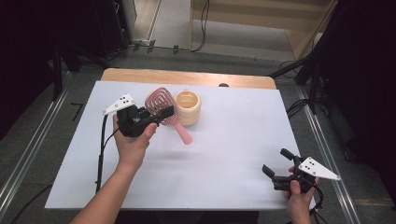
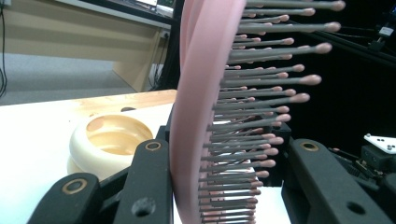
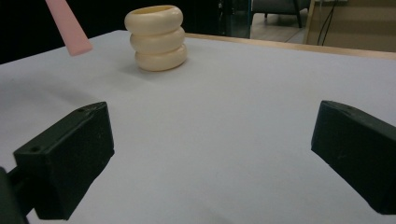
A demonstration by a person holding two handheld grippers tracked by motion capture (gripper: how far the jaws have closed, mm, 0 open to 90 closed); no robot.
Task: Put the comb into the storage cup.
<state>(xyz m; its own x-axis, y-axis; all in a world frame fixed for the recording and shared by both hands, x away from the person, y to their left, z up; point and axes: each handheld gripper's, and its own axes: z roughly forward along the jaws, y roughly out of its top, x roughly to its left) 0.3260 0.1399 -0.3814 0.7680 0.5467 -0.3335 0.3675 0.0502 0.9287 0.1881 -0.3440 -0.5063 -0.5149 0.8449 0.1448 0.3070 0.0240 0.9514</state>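
White table (image 1: pixel 224 154) with a bare wooden strip along the far edge. Grey floor all around, metal rails down both sides. Black cables on the floor beyond the far edge, pale wooden panels farther back, darkness to left and right.

Left hand-held gripper (image 1: pixel 161 115) raised over the far left part of the table, clenched on a pink hairbrush (image 1: pixel 164 108). Brush head between the jaws, bristles pointing sideways in the left gripper view (image 2: pixel 205 116), handle slanting down toward the near right, its tip clear of the surface in the right gripper view (image 3: pixel 67 28).

Cream ribbed cup (image 1: pixel 187 107) upright on the table, just beside the brush on its right, open at the top.

Right hand-held gripper (image 1: pixel 275 164) low over the near right corner, well apart from the rest, jaws spread wide with nothing between them.
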